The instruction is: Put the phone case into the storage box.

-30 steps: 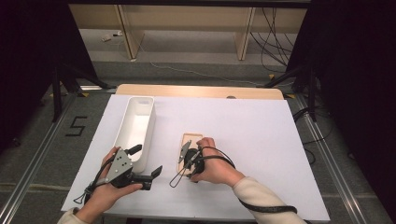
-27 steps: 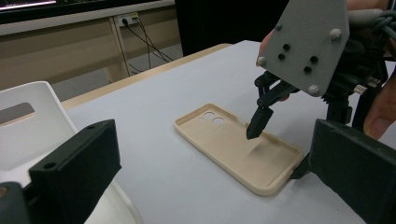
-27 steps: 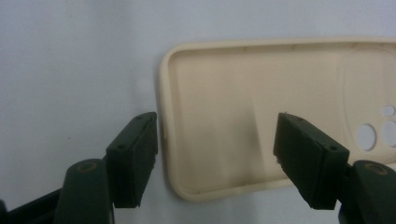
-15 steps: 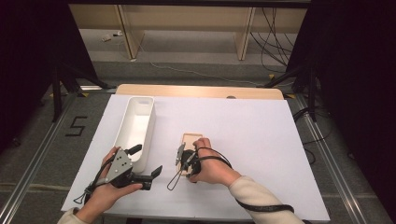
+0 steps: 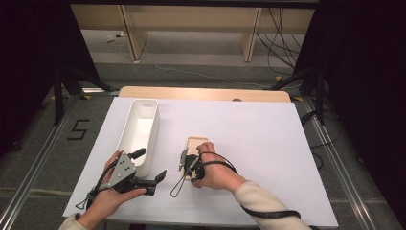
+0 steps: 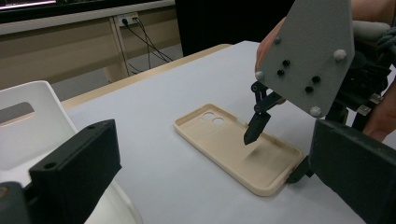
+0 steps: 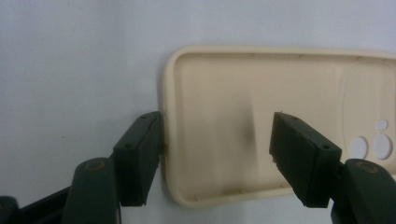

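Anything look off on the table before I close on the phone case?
Nothing stands out. The beige phone case lies flat, open side up, undamaged, right of the white bin. The right gripper straddles its short end wall, one finger outside, one above the inside. The left gripper hangs open by the bin.

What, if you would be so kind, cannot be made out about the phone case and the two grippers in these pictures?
- Phone case, high view: its near end is hidden under the right gripper and hand.
- Phone case, right gripper view: its far end is cut off by the right edge.
- Left gripper, left gripper view: jaws blurred, cut off at the bottom.
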Tool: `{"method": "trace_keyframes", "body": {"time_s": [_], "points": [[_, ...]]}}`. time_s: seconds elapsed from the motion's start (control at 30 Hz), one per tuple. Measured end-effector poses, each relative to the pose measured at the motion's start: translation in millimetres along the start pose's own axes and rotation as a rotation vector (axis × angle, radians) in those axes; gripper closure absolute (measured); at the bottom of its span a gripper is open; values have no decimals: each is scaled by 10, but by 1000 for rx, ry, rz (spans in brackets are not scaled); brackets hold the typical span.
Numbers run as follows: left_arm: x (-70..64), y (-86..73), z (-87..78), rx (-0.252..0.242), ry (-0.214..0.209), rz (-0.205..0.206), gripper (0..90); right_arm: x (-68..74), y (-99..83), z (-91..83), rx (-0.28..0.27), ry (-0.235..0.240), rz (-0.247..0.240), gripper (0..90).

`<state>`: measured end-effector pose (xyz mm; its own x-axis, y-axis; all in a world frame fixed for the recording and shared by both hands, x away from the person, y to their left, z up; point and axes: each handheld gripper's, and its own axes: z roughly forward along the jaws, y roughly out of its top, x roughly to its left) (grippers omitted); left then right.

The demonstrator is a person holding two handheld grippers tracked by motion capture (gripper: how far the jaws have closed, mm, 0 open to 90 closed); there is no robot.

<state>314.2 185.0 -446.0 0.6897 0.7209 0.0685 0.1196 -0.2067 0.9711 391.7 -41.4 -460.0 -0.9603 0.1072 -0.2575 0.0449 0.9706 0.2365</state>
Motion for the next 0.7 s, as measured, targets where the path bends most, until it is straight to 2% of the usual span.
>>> {"method": "trace_keyframes", "body": {"time_s": [0.23, 0.33, 0.43, 0.5, 0.6, 0.63, 0.67, 0.7], "points": [[-2, -1, 1, 2, 0, 0, 18, -5, -2, 14, 7, 3, 7, 365], [-5, -2, 2, 2, -1, -1, 18, 6, 4, 4, 14, 32, 11, 454], [-5, -4, 5, 2, -1, -3, 17, 30, 24, 2, 21, 18, -8, 483], [-7, -4, 4, 2, -2, -5, 18, 21, 29, 3, 21, 32, -34, 510], [-4, -5, 4, 3, -2, -4, 18, 43, 46, -5, 33, 39, -32, 546], [-6, -5, 4, 2, -3, -5, 18, 35, 46, 1, 28, 37, -52, 554], [-8, -5, 4, 2, -4, -7, 18, 61, 53, -8, 37, 32, -41, 567], [-9, -4, 4, 2, -4, -5, 18, 49, 55, -5, 38, 25, -78, 572]]}}
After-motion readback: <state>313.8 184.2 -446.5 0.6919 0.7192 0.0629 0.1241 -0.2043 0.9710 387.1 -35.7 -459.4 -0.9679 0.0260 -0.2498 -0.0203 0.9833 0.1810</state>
